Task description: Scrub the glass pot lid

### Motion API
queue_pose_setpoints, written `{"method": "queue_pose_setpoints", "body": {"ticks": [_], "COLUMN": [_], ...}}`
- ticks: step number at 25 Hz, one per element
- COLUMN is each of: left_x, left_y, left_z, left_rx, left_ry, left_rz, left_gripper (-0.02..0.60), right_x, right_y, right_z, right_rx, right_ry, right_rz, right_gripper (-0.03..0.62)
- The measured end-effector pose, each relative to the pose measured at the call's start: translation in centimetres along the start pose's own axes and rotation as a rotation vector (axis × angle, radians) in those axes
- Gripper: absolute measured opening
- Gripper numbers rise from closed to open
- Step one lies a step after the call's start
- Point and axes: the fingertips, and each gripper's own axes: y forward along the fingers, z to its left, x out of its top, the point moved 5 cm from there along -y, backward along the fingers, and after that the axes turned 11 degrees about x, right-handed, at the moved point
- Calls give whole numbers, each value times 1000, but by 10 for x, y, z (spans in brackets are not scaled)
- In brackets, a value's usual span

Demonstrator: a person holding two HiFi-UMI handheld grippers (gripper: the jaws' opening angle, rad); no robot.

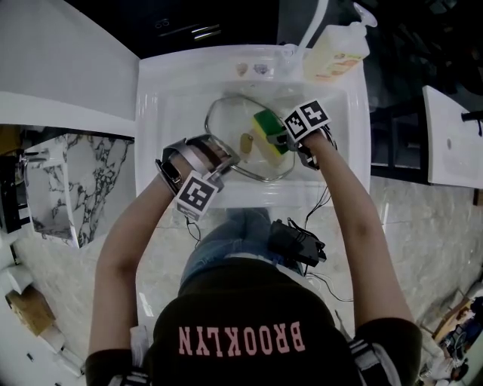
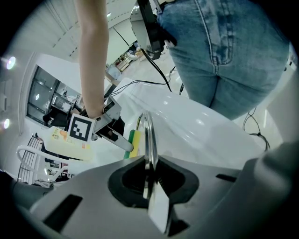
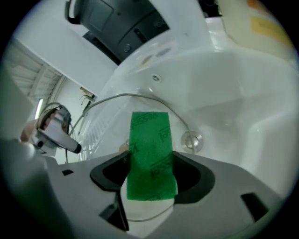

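The glass pot lid (image 1: 240, 134), with a metal rim and a small knob, is held tilted inside the white sink (image 1: 155, 105). My left gripper (image 1: 219, 162) is shut on its near rim; in the left gripper view the lid's edge (image 2: 148, 140) stands upright between the jaws. My right gripper (image 1: 283, 139) is shut on a green and yellow sponge (image 1: 268, 130) and presses it against the lid's far right part. In the right gripper view the green sponge (image 3: 150, 154) fills the jaws, with the lid's rim (image 3: 135, 96) arching behind it and the left gripper (image 3: 53, 133) at left.
A soap bottle (image 1: 337, 51) stands at the sink's back right corner by the tap (image 1: 313, 22). The sink drain (image 3: 191, 140) lies under the lid. A marble counter (image 1: 75, 181) is at left. A cable and a black device (image 1: 296, 241) hang at the person's waist.
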Motion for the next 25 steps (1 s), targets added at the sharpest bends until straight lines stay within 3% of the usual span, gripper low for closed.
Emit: {"method": "queue_pose_setpoints", "body": {"ticks": [5, 9, 12, 16, 22, 25], "left_x": [0, 1, 1, 0, 2, 1], "left_y": [-1, 0, 1, 1, 1, 1], "left_z": [0, 0, 0, 0, 0, 0], "left_rx": [4, 4, 2, -1, -13, -19], "left_ry": [-3, -5, -7, -5, -9, -8], "left_rz": [7, 15, 21, 28, 34, 33], "left_gripper": [37, 37, 37, 37, 37, 36], "right_x": [21, 30, 34, 38, 45, 45], "right_y": [-9, -6, 6, 21, 30, 35], "right_z": [61, 93, 102, 108, 117, 110], "right_rx": [149, 192, 193, 197, 170, 188], "right_ry": [-281, -429, -399, -255, -344, -307], "right_rz": [-122, -118, -75, -22, 40, 41], "right_gripper": [272, 272, 272, 272, 272, 272]}}
